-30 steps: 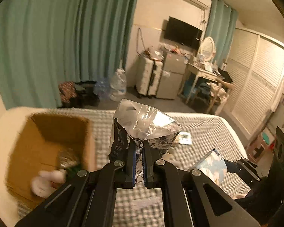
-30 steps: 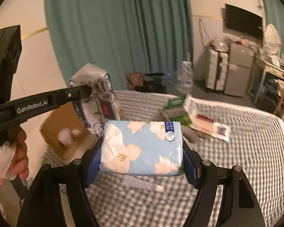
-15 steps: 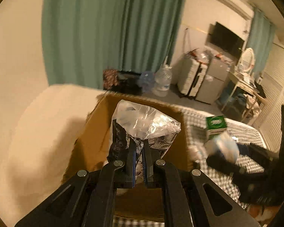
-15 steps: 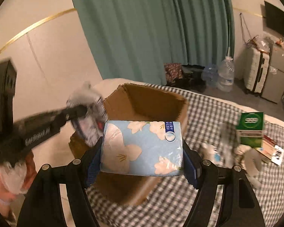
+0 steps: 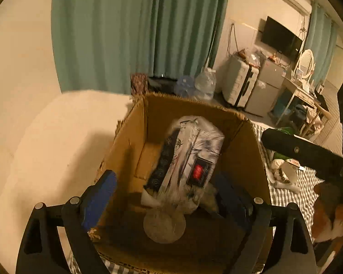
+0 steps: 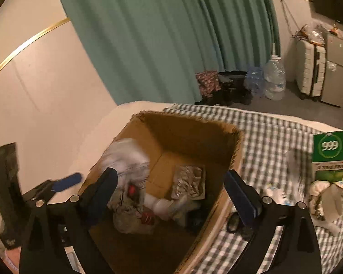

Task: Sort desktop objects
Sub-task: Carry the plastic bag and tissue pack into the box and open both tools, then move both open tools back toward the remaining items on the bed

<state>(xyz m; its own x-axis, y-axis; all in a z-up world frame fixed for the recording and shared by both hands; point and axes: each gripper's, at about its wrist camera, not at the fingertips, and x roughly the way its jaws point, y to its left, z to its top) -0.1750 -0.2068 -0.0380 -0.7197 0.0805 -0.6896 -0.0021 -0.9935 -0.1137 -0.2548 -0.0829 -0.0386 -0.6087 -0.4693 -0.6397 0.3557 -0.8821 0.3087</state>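
My left gripper (image 5: 164,194) hangs released over the cardboard box (image 5: 130,141), and my right gripper (image 6: 171,189) is spread wide too, grasping nothing. The tissue pack (image 5: 189,155), white with dark print and a red label, lies blurred inside the box, standing on end.

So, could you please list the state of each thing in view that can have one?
left gripper: open, empty, above the box
right gripper: open, empty, above the box
cardboard box: open-topped, partly filled
grey patterned pack: inside the box, tilted
green 999 carton: upright on the checked cloth, outside the box
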